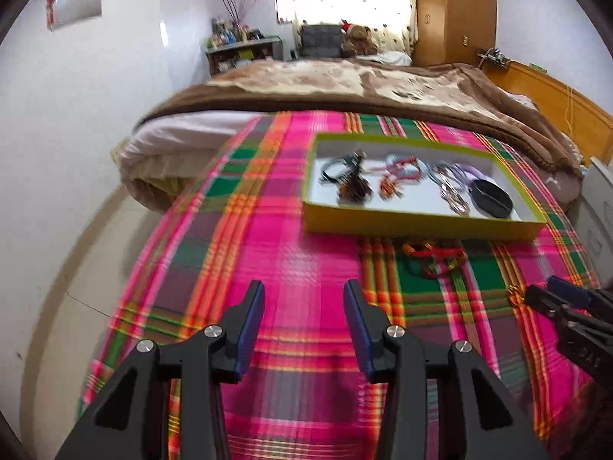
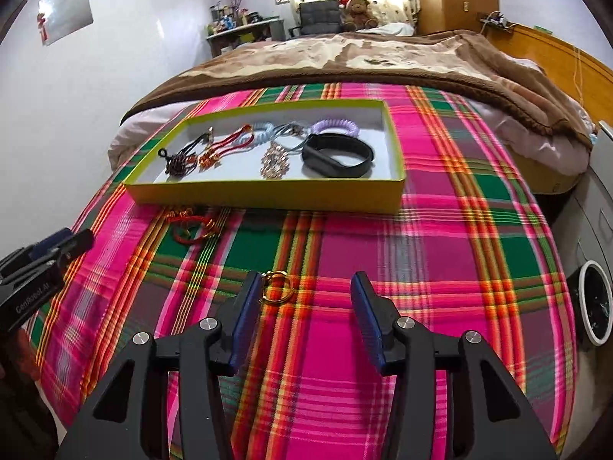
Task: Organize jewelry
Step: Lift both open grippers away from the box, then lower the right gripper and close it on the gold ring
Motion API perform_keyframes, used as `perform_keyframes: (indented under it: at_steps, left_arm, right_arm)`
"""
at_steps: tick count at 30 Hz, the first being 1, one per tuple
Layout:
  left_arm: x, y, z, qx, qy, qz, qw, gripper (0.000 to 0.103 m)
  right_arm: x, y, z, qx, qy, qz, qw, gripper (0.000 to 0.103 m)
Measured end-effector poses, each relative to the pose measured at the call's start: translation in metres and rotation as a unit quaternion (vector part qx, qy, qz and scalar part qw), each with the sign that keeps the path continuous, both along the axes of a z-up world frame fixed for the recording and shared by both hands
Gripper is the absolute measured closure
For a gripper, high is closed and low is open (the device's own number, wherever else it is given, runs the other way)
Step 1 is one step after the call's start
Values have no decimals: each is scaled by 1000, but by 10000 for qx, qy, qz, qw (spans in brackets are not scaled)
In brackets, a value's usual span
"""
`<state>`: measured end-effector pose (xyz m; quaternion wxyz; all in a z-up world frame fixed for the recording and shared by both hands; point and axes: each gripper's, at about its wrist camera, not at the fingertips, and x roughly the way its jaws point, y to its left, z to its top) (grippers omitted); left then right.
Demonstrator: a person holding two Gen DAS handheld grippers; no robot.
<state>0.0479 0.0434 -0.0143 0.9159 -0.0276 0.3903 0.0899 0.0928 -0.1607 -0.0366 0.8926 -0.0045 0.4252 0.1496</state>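
right gripper (image 2: 306,291) open, gold ring (image 2: 277,286) beside

Jewelry tray (image 1: 421,226) on plaid cloth (image 1: 299,253)

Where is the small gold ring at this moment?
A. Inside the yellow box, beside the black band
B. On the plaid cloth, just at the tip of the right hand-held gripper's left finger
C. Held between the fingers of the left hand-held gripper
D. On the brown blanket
B: the gold ring lies on the plaid cloth, outside the yellow box, beside one finger of the open right hand-held gripper.
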Motion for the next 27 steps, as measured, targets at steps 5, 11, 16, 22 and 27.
perform_keyframes:
  at_steps: [5, 11, 16, 22, 27]
  left_arm:
    - [0, -4, -4, -143, 21, -182, 9997, 59]
    - [3, -5, -8, -335, 120, -270, 9990, 59]
    - [5, -5, -11, -504, 190, -364, 9979, 59]
    - [7, -3, -14, -542, 223, -330, 9977, 59]
    - [10, -5, -14, -599, 225, -414, 9971, 51]
  right_arm:
    - [4, 10, -6, -80, 73, 194, 9998, 54]
    - [6, 22, -10, -375, 88, 307, 9988, 54]
    - [4, 28, -13, -578, 25, 293, 9979, 54]
    - [1, 28, -11, -684, -46, 234, 9974, 76]
    - [1, 25, -9, -619, -69, 183, 9979, 80]
